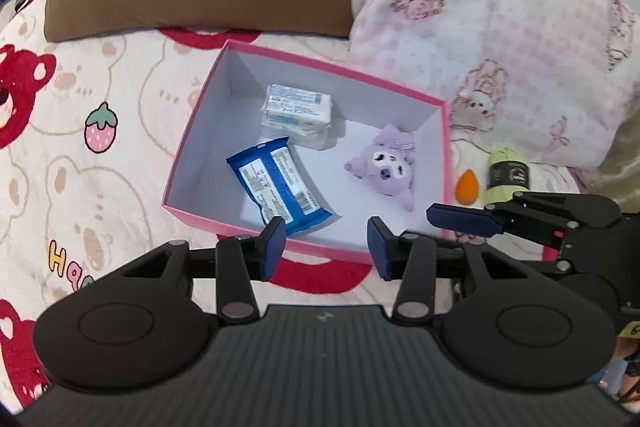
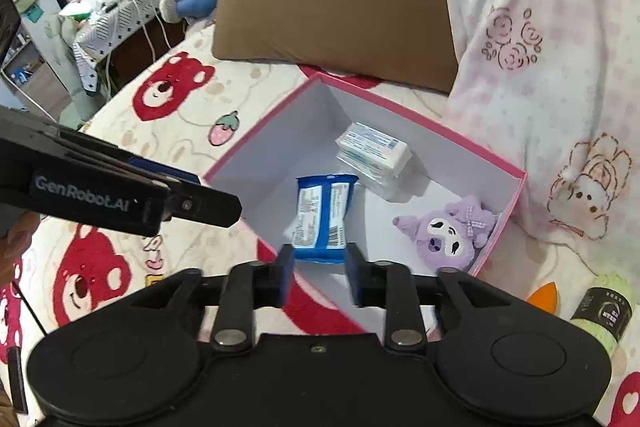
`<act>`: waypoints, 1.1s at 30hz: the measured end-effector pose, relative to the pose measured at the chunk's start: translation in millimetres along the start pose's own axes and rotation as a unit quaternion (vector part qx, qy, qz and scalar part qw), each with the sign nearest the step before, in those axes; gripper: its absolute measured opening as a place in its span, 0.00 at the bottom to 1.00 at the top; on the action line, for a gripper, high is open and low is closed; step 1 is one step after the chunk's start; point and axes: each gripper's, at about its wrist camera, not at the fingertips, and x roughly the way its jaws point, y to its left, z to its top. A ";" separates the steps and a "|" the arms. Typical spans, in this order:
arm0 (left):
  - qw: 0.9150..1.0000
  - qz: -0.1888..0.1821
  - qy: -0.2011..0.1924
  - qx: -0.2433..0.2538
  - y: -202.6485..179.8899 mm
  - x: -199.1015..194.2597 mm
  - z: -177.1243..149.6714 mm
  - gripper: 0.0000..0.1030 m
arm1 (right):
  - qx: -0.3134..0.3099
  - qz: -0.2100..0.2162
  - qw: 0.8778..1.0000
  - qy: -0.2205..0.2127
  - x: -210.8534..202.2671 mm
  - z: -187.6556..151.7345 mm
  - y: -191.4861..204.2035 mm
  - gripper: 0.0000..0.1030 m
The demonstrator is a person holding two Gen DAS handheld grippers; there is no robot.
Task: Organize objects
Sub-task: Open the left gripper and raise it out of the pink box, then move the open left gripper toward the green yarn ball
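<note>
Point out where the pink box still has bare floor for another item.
Inside the pink box: bare floor between the blue packet and purple plush, toward the near wall. The back-left corner behind the white tissue pack is free too. The middle is crowded.

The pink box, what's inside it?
Inside the pink box lie a blue packet, a white tissue pack and a purple plush toy. The near wall hides a strip of the floor, so anything lying there can't be seen.
</note>
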 end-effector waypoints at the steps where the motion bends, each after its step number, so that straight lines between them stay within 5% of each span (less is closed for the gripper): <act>1: 1.000 -0.002 -0.001 0.002 -2.4 -4.8 -1.4 0.48 | -0.003 0.001 1.000 -0.002 -5.0 -2.8 2.0 0.43; 13: 0.998 -0.036 0.001 0.056 -43.5 -56.4 -18.0 0.66 | -0.031 -0.005 0.999 -0.021 -67.6 -36.5 11.7 0.54; 19: 0.994 -0.080 0.033 0.065 -65.9 -64.8 -38.5 0.75 | -0.008 -0.022 0.997 -0.078 -106.8 -62.0 -3.5 0.80; 33: 0.984 -0.104 0.048 0.139 -137.9 -51.7 -73.2 0.89 | -0.011 -0.062 0.992 -0.105 -160.8 -126.9 -33.8 0.80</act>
